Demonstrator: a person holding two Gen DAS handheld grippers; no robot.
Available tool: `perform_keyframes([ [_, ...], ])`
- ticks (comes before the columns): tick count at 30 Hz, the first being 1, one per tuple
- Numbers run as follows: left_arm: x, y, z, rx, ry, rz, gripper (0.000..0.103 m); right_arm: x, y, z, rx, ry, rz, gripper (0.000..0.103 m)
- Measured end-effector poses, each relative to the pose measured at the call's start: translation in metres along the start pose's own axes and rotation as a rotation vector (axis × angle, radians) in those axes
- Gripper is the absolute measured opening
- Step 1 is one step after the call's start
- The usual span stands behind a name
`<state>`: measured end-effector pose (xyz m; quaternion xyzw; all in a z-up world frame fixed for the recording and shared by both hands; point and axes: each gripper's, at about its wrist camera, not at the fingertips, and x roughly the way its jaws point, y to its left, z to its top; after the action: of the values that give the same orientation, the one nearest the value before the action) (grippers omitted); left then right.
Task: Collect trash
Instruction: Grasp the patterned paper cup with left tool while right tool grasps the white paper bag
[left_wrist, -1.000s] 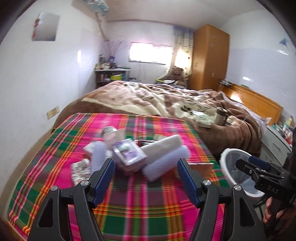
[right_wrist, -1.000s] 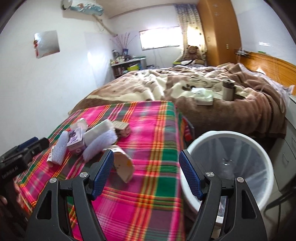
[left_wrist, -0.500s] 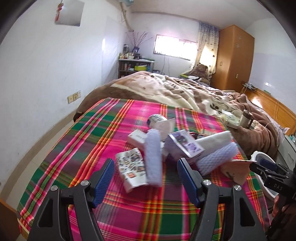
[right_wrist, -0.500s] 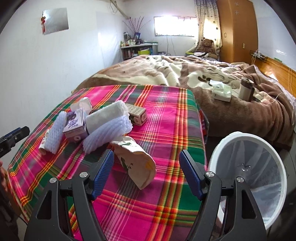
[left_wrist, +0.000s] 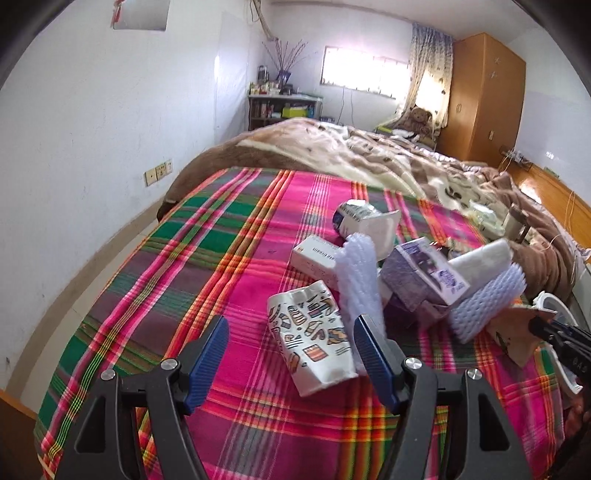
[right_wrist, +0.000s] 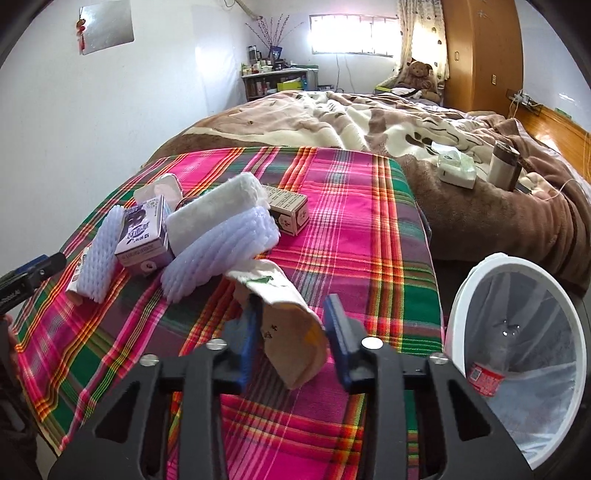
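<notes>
The right gripper (right_wrist: 291, 325) has narrowed around the flattened paper cup (right_wrist: 284, 314) near the plaid cloth's (right_wrist: 362, 206) near edge, contact unclear; the white bin (right_wrist: 517, 354) stands right. The left gripper (left_wrist: 291, 354) gapes wide beside a patterned cup (left_wrist: 310, 339).

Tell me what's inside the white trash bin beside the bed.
The white trash bin holds a clear liner and one bottle with a red label near the bottom. Its lower right part is out of frame.
</notes>
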<state>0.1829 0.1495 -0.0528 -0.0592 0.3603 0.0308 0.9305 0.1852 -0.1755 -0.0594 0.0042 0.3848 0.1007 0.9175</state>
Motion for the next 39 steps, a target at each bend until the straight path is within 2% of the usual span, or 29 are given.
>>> perform_keyframes([
  [2, 0.007, 0.002, 0.001, -0.015, 0.013, -0.019, 0.07, 0.001, 0.001, -0.001, 0.009, 0.008, 0.016, 0.015],
  [6, 0.018, 0.001, 0.003, -0.008, 0.032, -0.032, 0.07, -0.001, 0.006, -0.005, 0.012, 0.007, 0.027, 0.01],
  [16, 0.04, -0.001, 0.006, -0.004, 0.073, -0.013, 0.07, -0.005, 0.008, -0.007, 0.018, -0.001, 0.045, 0.01],
  [24, 0.053, 0.005, 0.003, -0.039, 0.109, -0.031, 0.07, -0.005, 0.006, -0.009, 0.034, -0.002, 0.056, 0.01],
  [27, 0.055, 0.007, 0.002, -0.056, 0.118, -0.045, 0.065, -0.005, 0.006, -0.01, 0.036, -0.002, 0.06, 0.01],
  [29, 0.057, 0.01, 0.001, -0.066, 0.131, -0.049, 0.055, -0.005, 0.006, -0.011, 0.037, -0.002, 0.062, 0.01],
  [32, 0.057, 0.01, 0.0, -0.066, 0.132, -0.045, 0.048, -0.007, 0.005, -0.011, 0.04, -0.004, 0.064, 0.01],
  [39, 0.046, 0.006, -0.002, -0.054, 0.102, -0.045, 0.047, -0.011, 0.002, -0.013, 0.048, -0.018, 0.069, 0.01],
])
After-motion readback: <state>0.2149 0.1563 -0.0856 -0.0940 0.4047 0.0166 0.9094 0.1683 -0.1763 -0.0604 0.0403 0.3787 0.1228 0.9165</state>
